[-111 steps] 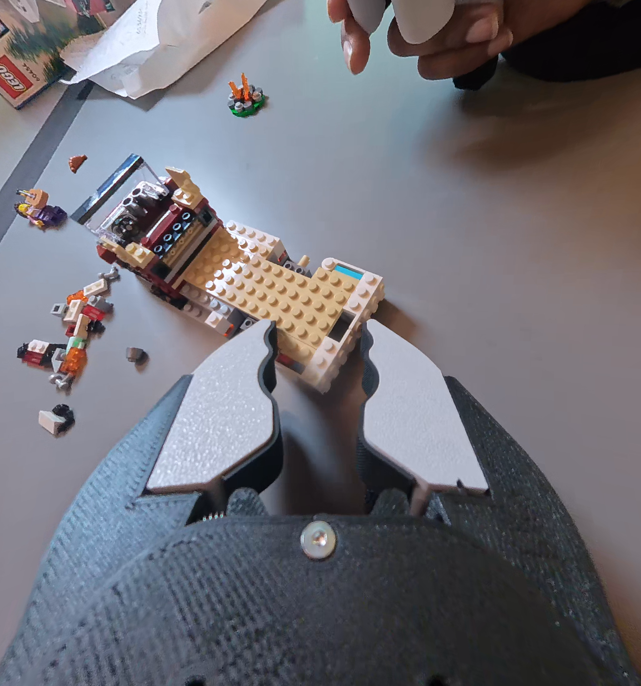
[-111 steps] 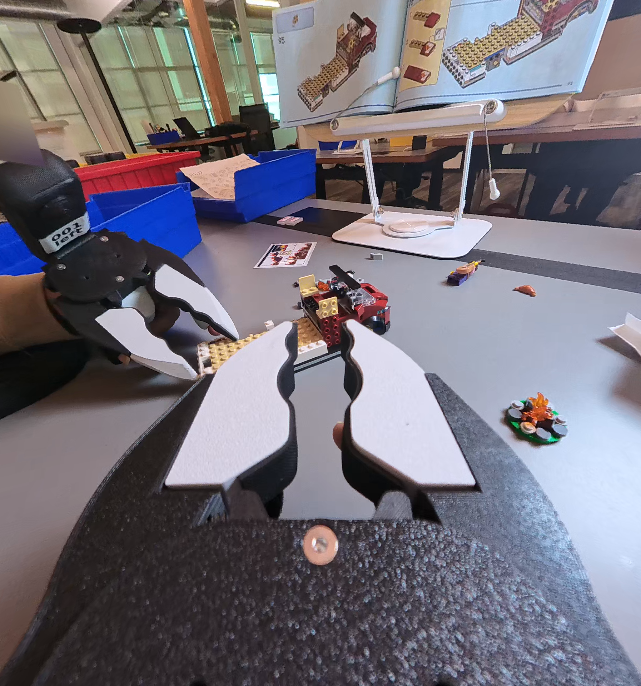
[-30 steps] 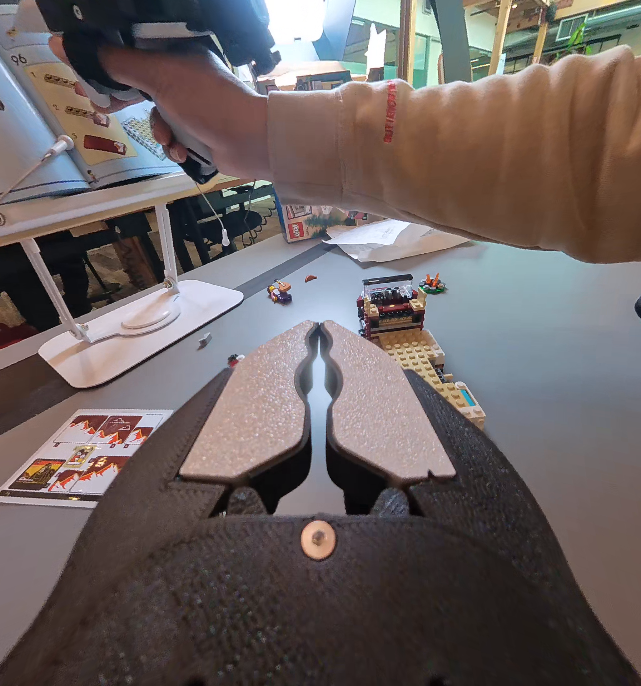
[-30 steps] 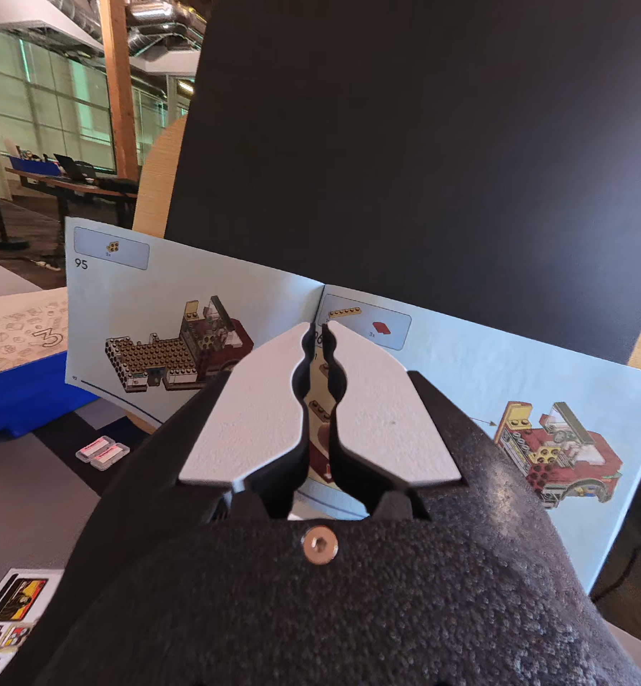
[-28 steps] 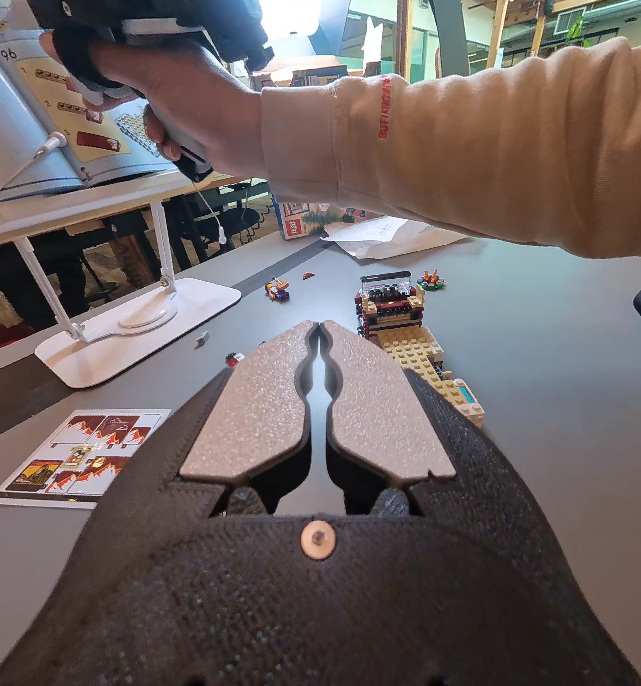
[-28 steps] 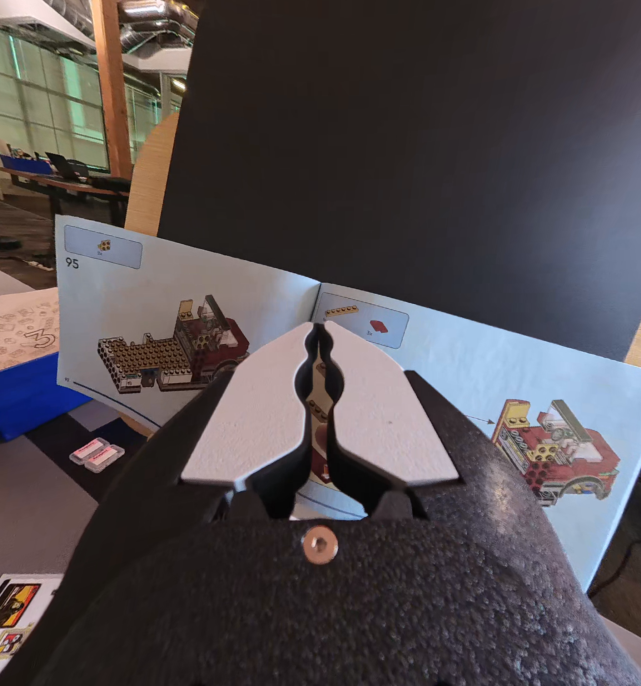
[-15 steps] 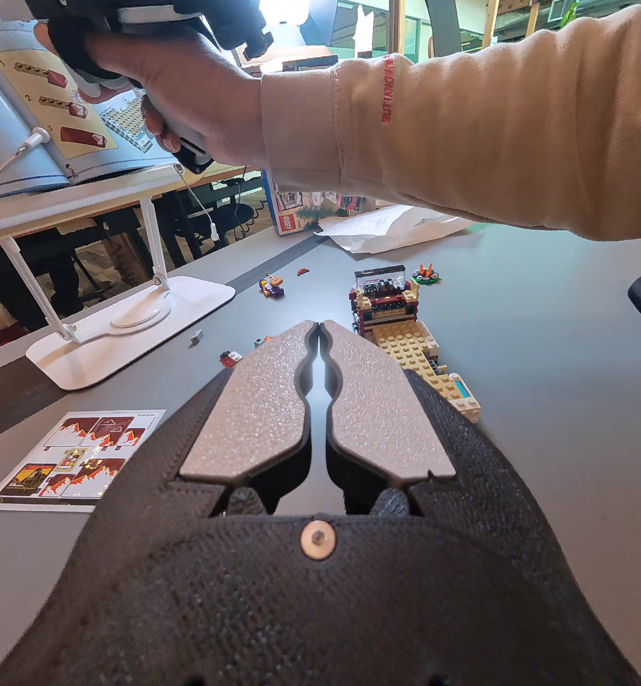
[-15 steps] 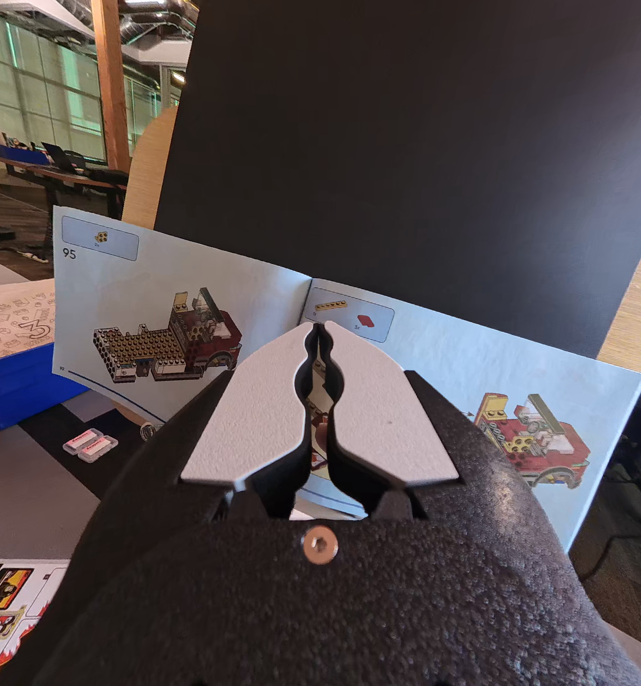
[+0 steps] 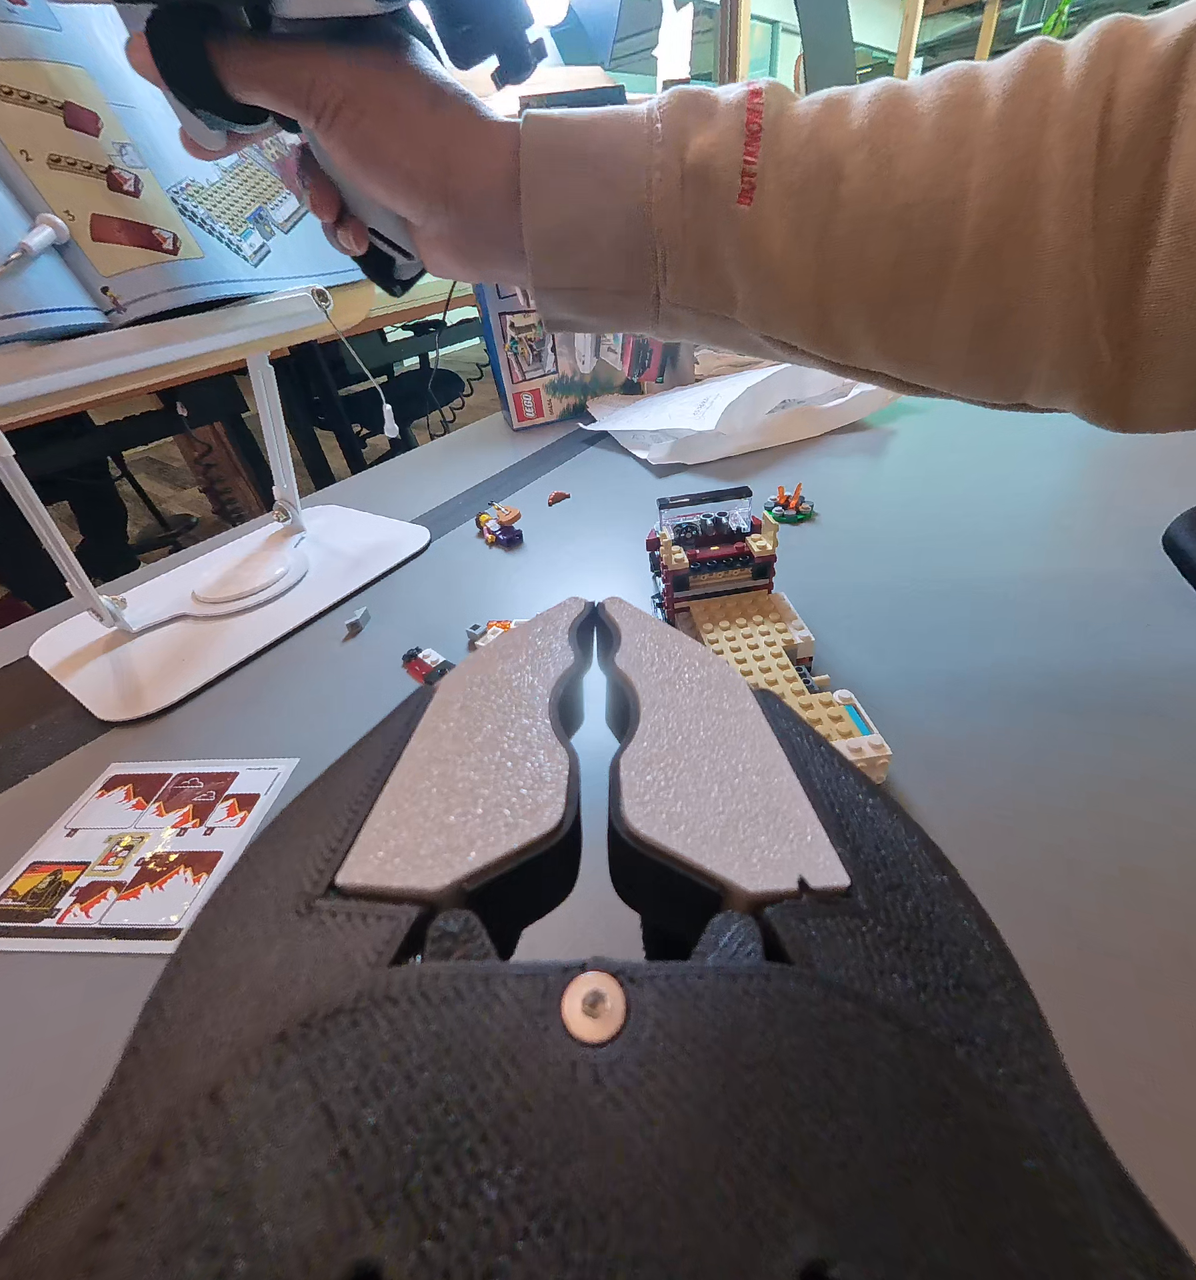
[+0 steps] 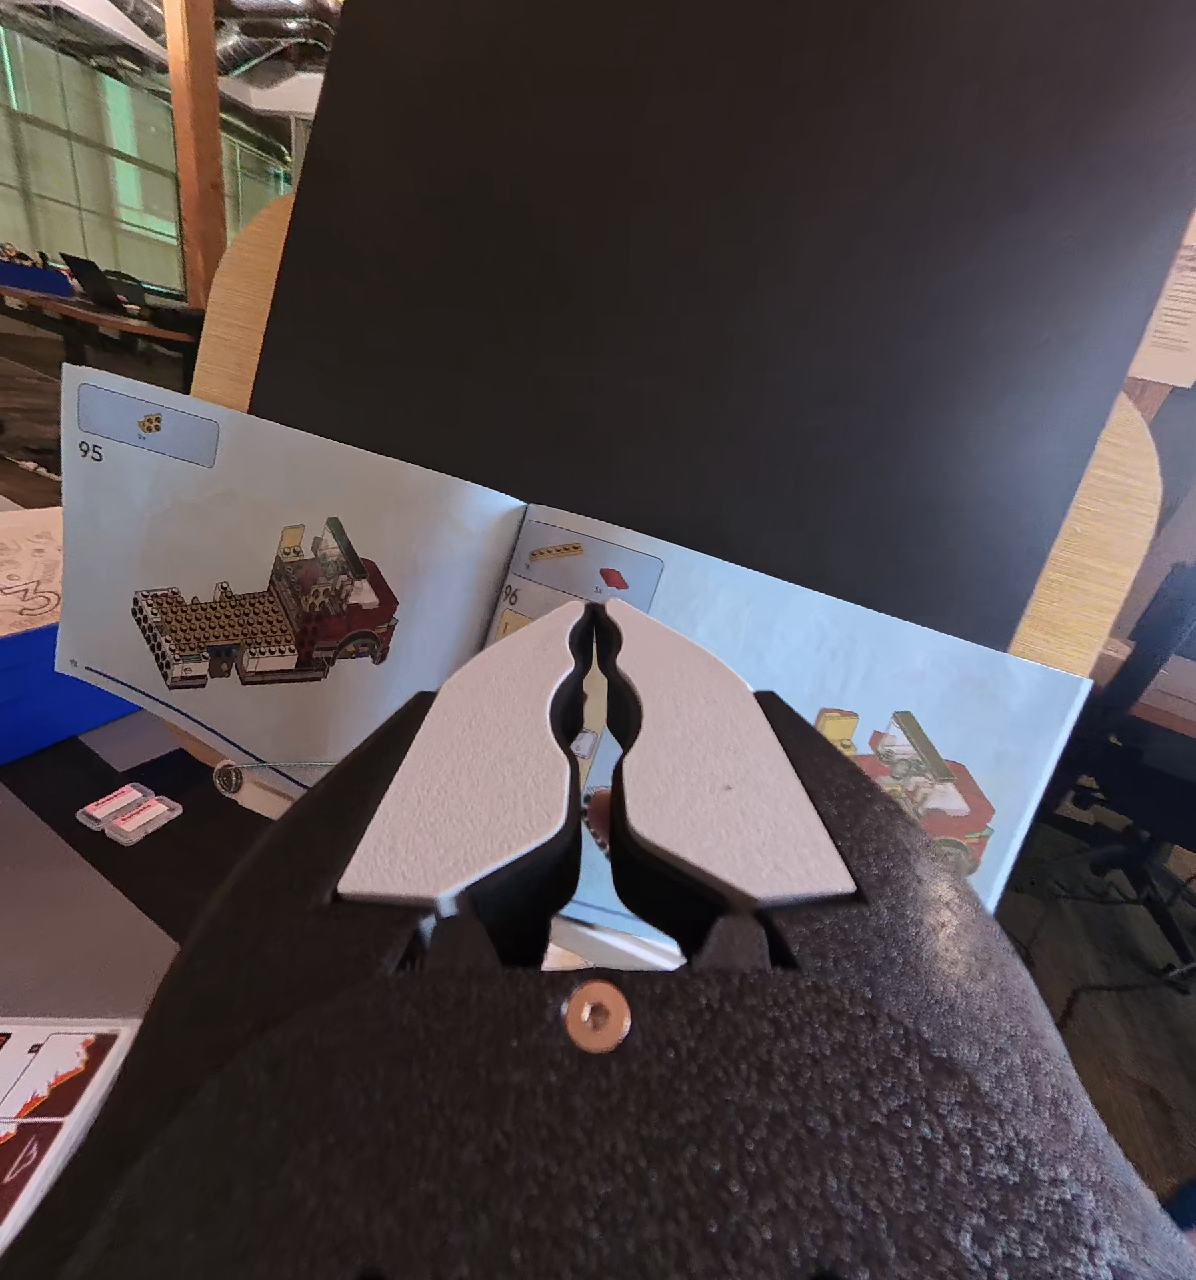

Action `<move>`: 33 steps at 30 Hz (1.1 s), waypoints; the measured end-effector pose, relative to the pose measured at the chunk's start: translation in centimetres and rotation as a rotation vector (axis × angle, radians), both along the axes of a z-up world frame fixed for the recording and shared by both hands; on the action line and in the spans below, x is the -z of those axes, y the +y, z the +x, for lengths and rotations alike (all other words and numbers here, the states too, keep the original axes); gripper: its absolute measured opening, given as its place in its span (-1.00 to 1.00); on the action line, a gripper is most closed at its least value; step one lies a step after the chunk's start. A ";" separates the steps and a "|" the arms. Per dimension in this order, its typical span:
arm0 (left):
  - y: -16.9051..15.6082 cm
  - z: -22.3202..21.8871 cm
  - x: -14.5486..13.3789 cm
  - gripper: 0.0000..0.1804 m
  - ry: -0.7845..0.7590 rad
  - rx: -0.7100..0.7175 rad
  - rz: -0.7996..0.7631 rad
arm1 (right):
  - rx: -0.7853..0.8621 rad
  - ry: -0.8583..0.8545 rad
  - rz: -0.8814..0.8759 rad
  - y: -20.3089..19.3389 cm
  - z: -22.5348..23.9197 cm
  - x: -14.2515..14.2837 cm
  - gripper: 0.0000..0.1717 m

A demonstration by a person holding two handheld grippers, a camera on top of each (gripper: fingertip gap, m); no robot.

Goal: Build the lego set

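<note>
both sets of fingers are clenched with nothing between them; left gripper (image 9: pixel 596 609) hangs over the grey table (image 9: pixel 997 692) beside the brick truck (image 9: pixel 734 602); right gripper (image 10: pixel 599 609) points at the instruction booklet (image 10: pixel 270 554) on its stand; truck looks light, stiff, snap-apart fragile, so i'd pinch the tan bed's sides; its near end sits behind the left fingers.

Both tongs (image 9: pixel 595 609) (image 10: pixel 599 609) have pale grainy fingers (image 9: pixel 484 748) on rough black bodies, one silver screw (image 9: pixel 593 1006) behind; beige sleeve (image 9: pixel 893 228) with red lettering.
</note>
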State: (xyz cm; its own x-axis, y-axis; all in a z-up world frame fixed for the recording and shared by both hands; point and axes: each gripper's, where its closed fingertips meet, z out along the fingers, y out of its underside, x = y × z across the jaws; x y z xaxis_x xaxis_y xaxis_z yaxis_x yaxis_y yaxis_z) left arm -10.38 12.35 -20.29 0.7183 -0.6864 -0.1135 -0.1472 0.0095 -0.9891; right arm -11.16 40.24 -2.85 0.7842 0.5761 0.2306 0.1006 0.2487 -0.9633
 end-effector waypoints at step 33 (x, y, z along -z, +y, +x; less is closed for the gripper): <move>0.2 0.1 0.8 -1.00 -0.005 0.017 -0.045 | 0.019 -0.039 0.006 -0.3 6.2 4.0 -1.00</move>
